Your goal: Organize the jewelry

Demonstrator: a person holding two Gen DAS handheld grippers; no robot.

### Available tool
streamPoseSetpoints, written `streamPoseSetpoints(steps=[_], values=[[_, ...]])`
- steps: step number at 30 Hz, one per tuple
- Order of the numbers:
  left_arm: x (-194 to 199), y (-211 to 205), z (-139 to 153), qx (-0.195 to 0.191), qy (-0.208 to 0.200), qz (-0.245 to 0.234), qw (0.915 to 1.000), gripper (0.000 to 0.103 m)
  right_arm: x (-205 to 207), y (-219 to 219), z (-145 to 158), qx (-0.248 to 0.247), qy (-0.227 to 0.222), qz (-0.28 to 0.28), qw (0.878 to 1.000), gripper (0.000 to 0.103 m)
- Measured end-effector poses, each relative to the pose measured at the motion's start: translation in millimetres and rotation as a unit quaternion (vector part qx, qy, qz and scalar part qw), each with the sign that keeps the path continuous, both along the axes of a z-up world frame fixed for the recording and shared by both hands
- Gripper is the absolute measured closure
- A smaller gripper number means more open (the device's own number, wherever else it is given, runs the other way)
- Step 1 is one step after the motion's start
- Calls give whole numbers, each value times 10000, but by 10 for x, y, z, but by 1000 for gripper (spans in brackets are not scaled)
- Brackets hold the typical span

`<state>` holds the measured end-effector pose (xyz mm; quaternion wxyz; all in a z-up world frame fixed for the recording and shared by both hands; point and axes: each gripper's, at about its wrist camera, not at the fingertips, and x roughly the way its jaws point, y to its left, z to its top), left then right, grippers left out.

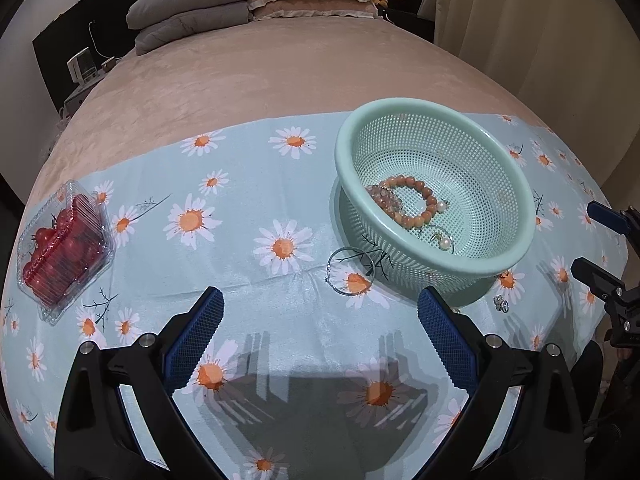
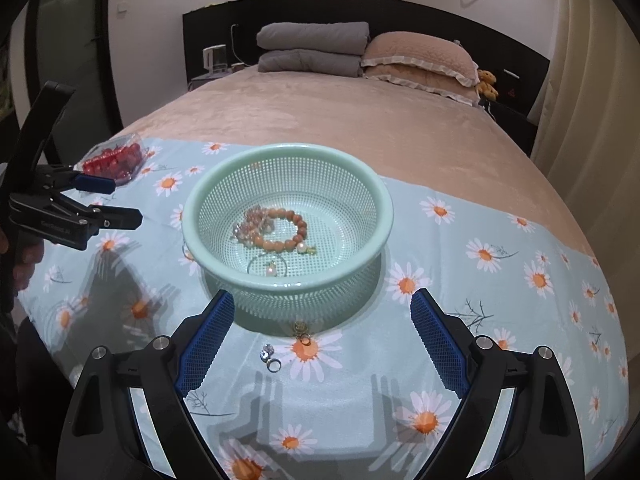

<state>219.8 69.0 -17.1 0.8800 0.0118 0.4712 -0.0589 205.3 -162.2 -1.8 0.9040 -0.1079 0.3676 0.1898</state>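
A mint green basket with many small holes stands on a light blue cloth with daisies, and the cloth lies across a bed with a pink cover. Inside the basket I see an orange bead bracelet, a pale crystal bracelet touching it, a pearl earring just beside the orange beads, and a thin hoop with a pearl nearer to the front wall.

Some jewelry is on the cloth outside the basket. A large silver hoop lies close to the basket, partly on a daisy. On the other side, near the foot of the basket, there is a ring with a clear stone and a small gold piece; I cannot tell exactly what the gold piece is.

The left gripper hovers above the cloth with its blue pads wide apart, and nothing is between them; the silver hoop is just in front of it. The right gripper is also spread wide and holds nothing, with the ring and the gold piece lying between its fingers on the cloth.

At the far left edge of the cloth stands a clear plastic box of small tomatoes. At the head of the bed are folded grey blankets and a pink pillow.
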Motion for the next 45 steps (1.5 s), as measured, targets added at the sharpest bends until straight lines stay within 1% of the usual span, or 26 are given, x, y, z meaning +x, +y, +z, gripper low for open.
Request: streamPoseSetpoints(steps=[11, 19, 21, 24, 27, 28, 29, 30, 31, 32, 33, 34, 35, 36, 37, 39, 43, 45], values=[[174, -88, -484, 39, 395, -87, 9992, 7, 190, -33, -572, -75, 667, -99, 9977, 18], [404, -153, -784, 72, 657, -180, 9977, 7, 438, 26, -878, -34, 978, -163, 9951, 18], [452, -176, -823, 87, 586, -214, 9980, 7, 492, 34, -936, -25, 992, -254, 9947, 18], [514, -168, -839, -5, 494, -192, 9986, 8, 527, 13, -963, 126, 940, -326, 9950, 17], [550, -199, -859, 99, 437, -237, 9987, 9, 523, 34, -983, 75, 897, -319, 9954, 19], [552, -213, -861, 126, 413, -265, 9987, 11, 514, 45, -982, 70, 888, -284, 9956, 22], [547, -218, -859, 122, 393, -294, 9987, 12, 501, 53, -975, 93, 877, -244, 9958, 32], [538, -224, -853, 115, 383, -317, 9987, 16, 491, 63, -967, 120, 884, -218, 9958, 43], [525, -236, -846, 121, 378, -325, 9987, 22, 482, 75, -960, 136, 906, -193, 9956, 47], [519, -239, -833, 120, 380, -338, 9986, 26, 471, 94, -956, 137, 926, -138, 9955, 54], [510, -247, -819, 113, 387, -359, 9985, 34, 458, 126, -951, 135, 930, -92, 9955, 60], [501, -258, -808, 95, 406, -391, 9984, 41, 450, 140, -944, 140, 947, -61, 9954, 62], [479, -263, -791, 89, 423, -414, 9982, 45, 439, 150, -938, 144, 967, -33, 9952, 68], [459, -267, -778, 67, 444, -444, 9980, 53, 423, 161, -932, 155, 995, 3, 9949, 75], [436, -275, -767, 59, 459, -472, 9978, 58, 404, 169, -926, 164, 1021, 32, 9946, 78], [388, -289, -762, 71, 483, -495, 9976, 59, 364, 178, -915, 150, 1058, 86, 9942, 87], [311, -281, -763, -9, 533, -495, 9974, 59, 283, 146, -897, 214, 1125, 86, 9934, 91], [258, -273, -745, -53, 558, -491, 9972, 61, 243, 118, -889, 225, 1155, 92, 9930, 97]])
